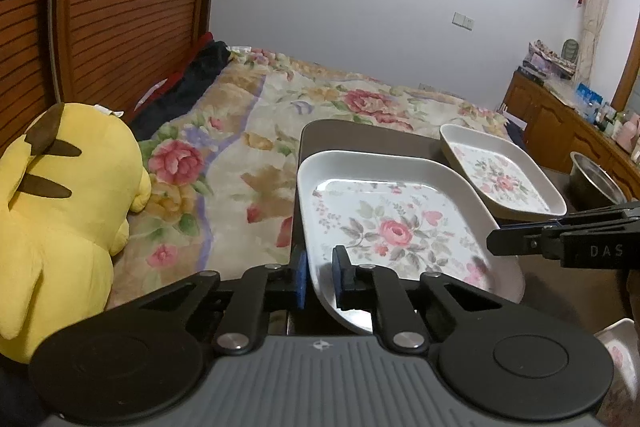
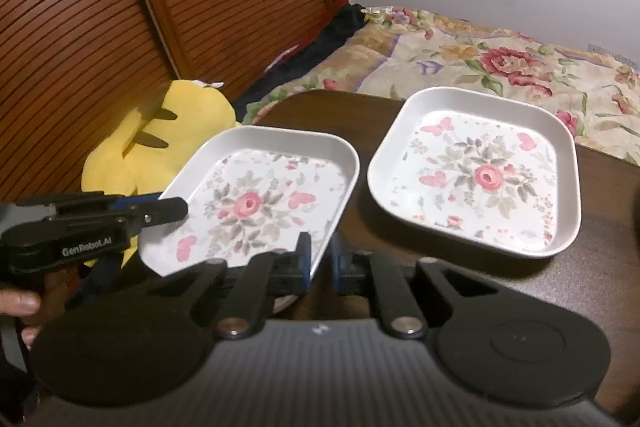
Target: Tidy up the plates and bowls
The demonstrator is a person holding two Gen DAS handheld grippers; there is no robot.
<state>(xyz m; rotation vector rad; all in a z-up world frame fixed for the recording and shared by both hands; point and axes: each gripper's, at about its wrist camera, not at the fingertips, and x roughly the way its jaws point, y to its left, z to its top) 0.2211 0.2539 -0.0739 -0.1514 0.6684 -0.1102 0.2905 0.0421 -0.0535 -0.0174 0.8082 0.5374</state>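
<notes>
Both grippers are on the near floral plate now: the left gripper has its jaws clamped over the rim at the plate's 7 o'clock corner, and the right gripper has its jaws pinching the rim at 5 o'clock. The plate is tilted above the dark surface, with the second floral plate resting flat at its 3 o'clock.

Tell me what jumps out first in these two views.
A floral square plate is held above the dark table, its rim pinched by the left gripper and the right gripper. A matching plate sits to its right, and a yellow plush toy lies on the bed.
</notes>
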